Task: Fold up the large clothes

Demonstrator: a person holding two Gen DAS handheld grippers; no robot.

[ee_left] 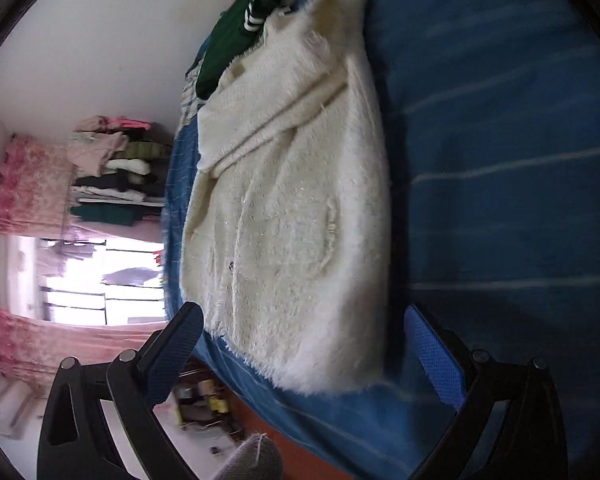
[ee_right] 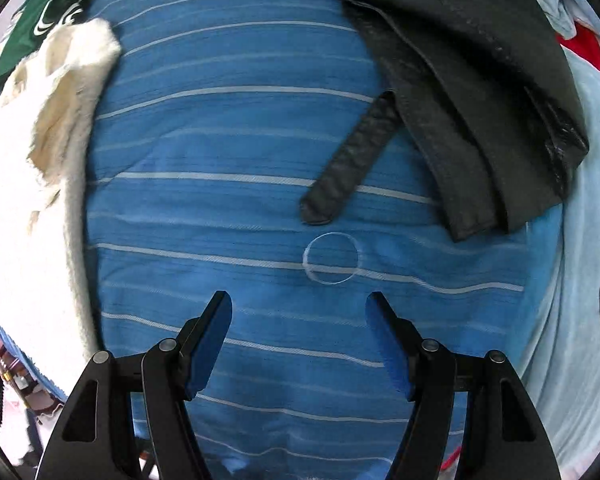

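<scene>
Blue striped bedspread [ee_right: 236, 208], black leather jacket [ee_right: 480, 92]

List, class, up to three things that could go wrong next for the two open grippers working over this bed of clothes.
1. The folded white fluffy garment lies close to the bed edge; a nudge from the left gripper might slide it off.
2. The green garment touches its far end and could get dragged along.
3. The black leather jacket's loose strap may trail if the right gripper lifts it.
</scene>
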